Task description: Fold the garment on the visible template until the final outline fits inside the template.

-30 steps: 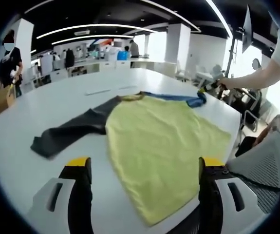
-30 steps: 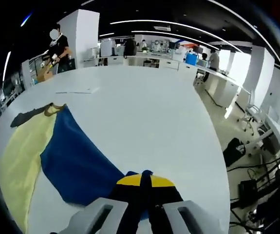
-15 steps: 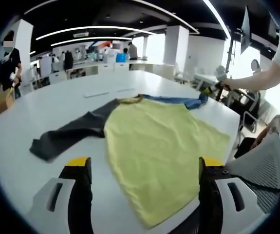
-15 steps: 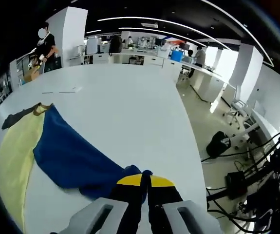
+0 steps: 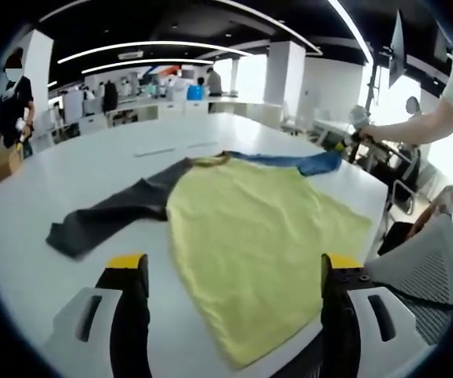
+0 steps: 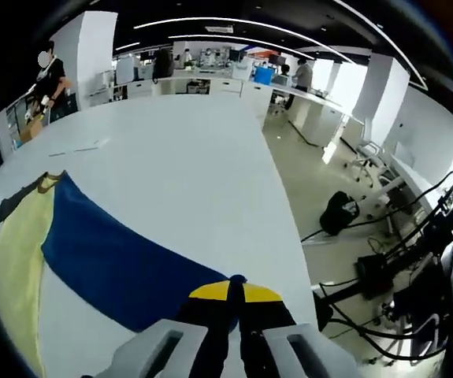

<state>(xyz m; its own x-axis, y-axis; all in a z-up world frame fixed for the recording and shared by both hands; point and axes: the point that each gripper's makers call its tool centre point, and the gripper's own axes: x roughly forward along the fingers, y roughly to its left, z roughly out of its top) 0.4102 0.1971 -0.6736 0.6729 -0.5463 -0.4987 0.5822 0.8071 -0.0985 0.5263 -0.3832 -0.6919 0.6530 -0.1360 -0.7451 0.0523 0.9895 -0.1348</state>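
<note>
A garment lies spread on the white table (image 5: 116,157): a yellow body (image 5: 250,236), a dark grey sleeve (image 5: 120,209) stretched left, and a blue sleeve (image 5: 289,161) running toward the far right. My left gripper (image 5: 234,272) hangs open above the garment's near hem, holding nothing. In the right gripper view my right gripper (image 6: 236,290) is shut on the end of the blue sleeve (image 6: 124,268), pulled out straight near the table's edge. The yellow body (image 6: 13,260) shows at the left there. In the left gripper view the right gripper (image 5: 350,138) sits far right in a person's hand.
The table's right edge (image 6: 305,236) drops to a floor with a black bag (image 6: 338,216) and cables. A mesh chair (image 5: 431,268) stands near the left gripper. A person (image 5: 12,102) stands at the far left, by other desks.
My right gripper has drawn the blue sleeve outward toward the table's edge, so it lies longer and straighter. The left gripper has stayed open in place.
</note>
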